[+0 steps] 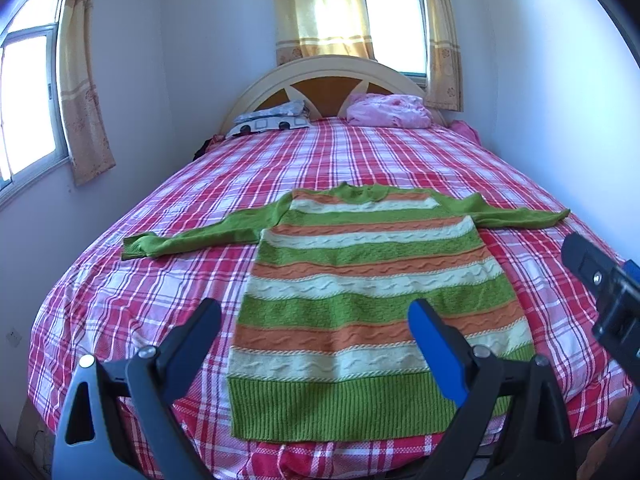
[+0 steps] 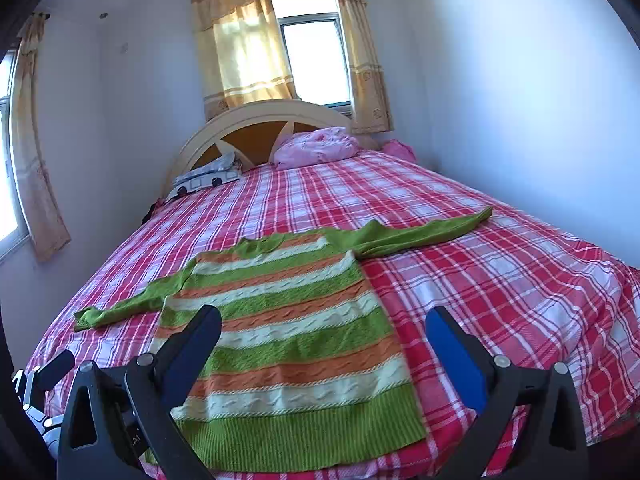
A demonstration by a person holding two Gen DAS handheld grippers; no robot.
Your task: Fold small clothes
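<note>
1. Sweater [image 1: 360,280]: striped green, orange and cream knit, lying flat and face-up on the bed [image 1: 160,208], near the foot edge. Hem toward the grippers, collar toward the headboard [image 1: 320,80]. No fold is made yet.
2. Sleeves: left sleeve [image 1: 192,238] and right sleeve [image 2: 424,232] extend straight out to either side. This spread layout exposes every edge for a sleeve-first fold.
3. Left gripper [image 1: 316,320]: jaws spread wide, empty, above the hem, framing the body's lower left half.
4. Right gripper [image 2: 324,332]: jaws spread wide, empty, above the hem's right portion. Neither gripper touches the knit.
5. Surroundings: pillow [image 1: 272,120] and pink bedding [image 1: 388,110] lie at the headboard, well apart from the sweater.
</note>
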